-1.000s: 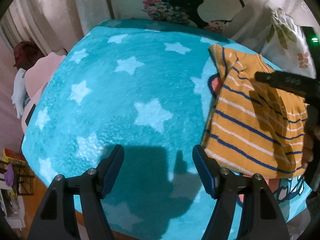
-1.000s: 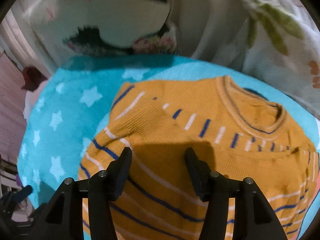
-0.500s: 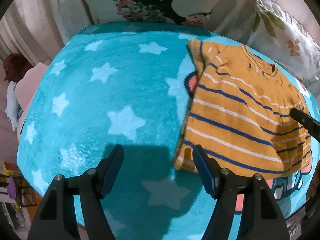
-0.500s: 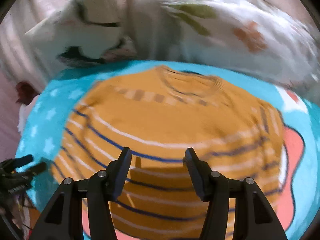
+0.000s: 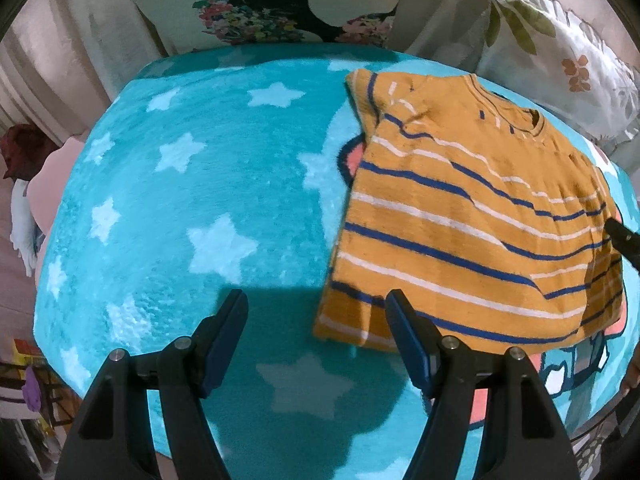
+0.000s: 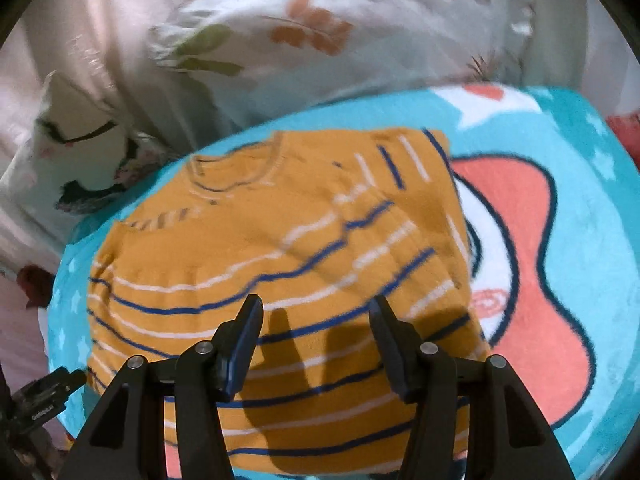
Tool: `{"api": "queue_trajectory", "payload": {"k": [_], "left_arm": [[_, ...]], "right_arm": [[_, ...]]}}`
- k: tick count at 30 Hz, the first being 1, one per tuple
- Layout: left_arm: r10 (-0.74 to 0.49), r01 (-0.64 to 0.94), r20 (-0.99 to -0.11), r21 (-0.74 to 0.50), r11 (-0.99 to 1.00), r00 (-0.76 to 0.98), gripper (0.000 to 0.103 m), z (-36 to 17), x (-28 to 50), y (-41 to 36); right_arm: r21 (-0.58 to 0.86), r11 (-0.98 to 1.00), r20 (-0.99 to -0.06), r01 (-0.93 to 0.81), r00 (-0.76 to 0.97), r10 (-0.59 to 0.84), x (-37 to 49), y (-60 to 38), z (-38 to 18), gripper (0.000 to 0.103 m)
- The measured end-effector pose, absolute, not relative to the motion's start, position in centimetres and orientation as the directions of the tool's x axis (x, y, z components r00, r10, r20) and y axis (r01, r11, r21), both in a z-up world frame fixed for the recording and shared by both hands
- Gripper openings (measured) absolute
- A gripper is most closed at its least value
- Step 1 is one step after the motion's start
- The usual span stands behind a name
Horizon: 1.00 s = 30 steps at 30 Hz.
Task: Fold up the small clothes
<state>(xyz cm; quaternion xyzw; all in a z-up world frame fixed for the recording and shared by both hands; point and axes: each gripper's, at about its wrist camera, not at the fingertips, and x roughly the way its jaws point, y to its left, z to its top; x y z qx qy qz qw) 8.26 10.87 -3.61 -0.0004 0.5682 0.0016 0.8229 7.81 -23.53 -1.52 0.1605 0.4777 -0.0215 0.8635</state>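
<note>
An orange knit sweater [image 5: 472, 216] with blue and white stripes lies flat on a turquoise star blanket [image 5: 192, 184], its sleeves folded in over the body. My left gripper [image 5: 316, 312] hovers open over the blanket beside the sweater's lower left corner, nothing between its fingers. In the right wrist view the same sweater [image 6: 280, 248] fills the middle, neckline toward the pillows. My right gripper [image 6: 316, 320] hangs open above its lower half, holding nothing. A tip of the right gripper [image 5: 624, 238] pokes in at the left wrist view's right edge.
Floral pillows [image 5: 560, 40] and a printed cushion [image 5: 272, 16] stand along the far side of the blanket. A pink shape with a dark red cap [image 5: 24, 148] sits off the left edge. The blanket's pink cartoon print [image 6: 528, 240] lies right of the sweater.
The right gripper swung rightward across the sweater and rolled, leaving most of the left wrist view. The left gripper slid toward the sweater's lower left corner. Both stayed open.
</note>
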Motion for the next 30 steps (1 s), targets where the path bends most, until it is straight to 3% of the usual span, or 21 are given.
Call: {"api": "queue_trajectory", "payload": {"k": [7,14,22,30], "left_arm": [[-0.002,-0.013,-0.939,-0.007,1.0,0.344,0.07,-3.9,8.2,10.8],[0.007,-0.026,-0.94,-0.002,1.0,0.34,0.07,-4.0,8.0,11.3],[0.004,-0.023,-0.939,-0.004,1.0,0.344,0.07,-4.0,8.1,11.0],[0.009,-0.03,-0.941,-0.001,1.0,0.338,0.07,-4.2,8.1,11.3]], "right_arm": [[0.226,0.973,-0.834,0.039,0.524,0.173,7.7,-18.7,-1.1,0.062],[0.244,0.964,-0.882,0.108,0.437,0.175,8.1,-19.8,-5.2,0.064],[0.08,0.997,-0.903,-0.02,0.421,0.081,8.1,-15.8,-6.0,0.103],[0.025,1.0,-0.884,0.014,0.468,0.015,7.3,-15.5,-6.3,0.103]]}}
